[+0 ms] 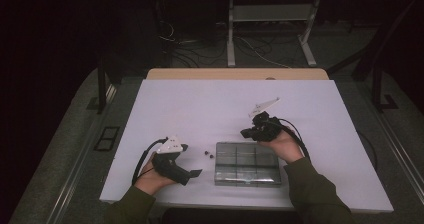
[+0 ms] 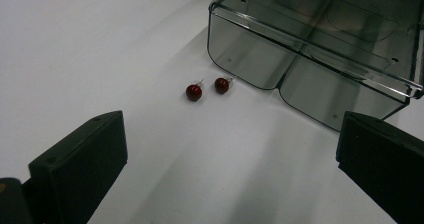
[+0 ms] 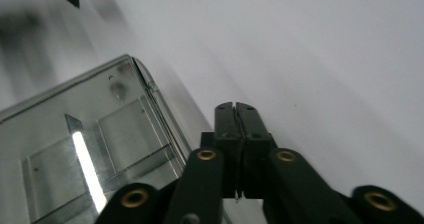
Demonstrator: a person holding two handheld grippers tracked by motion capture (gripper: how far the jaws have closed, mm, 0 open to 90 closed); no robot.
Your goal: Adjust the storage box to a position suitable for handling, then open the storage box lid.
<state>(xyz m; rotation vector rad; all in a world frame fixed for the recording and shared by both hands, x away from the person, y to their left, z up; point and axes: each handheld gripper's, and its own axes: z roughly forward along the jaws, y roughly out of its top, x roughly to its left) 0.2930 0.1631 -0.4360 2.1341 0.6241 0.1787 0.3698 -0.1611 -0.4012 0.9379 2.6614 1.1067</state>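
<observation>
Two small dark red ball earrings (image 2: pixel 194 92) lie side by side on the white table, just left of a clear lidded compartment box (image 1: pixel 247 164). In the high view the earrings (image 1: pixel 208 155) sit between my left gripper (image 1: pixel 191 160) and the box. My left gripper (image 2: pixel 232 134) stands open, jaws wide apart, pointing at the earrings from a short distance with nothing between them. My right gripper (image 1: pixel 244 133) hovers at the box's far edge, pointing left. In the right gripper view its jaws (image 3: pixel 236 106) are pressed together, beside the box's corner (image 3: pixel 90 144).
The box (image 2: pixel 310 49) has several compartments under its closed clear lid. White table surface (image 1: pixel 210 104) stretches behind and to both sides. The table's front edge runs close below the box and my left hand. Beyond the table are metal frame legs and cables.
</observation>
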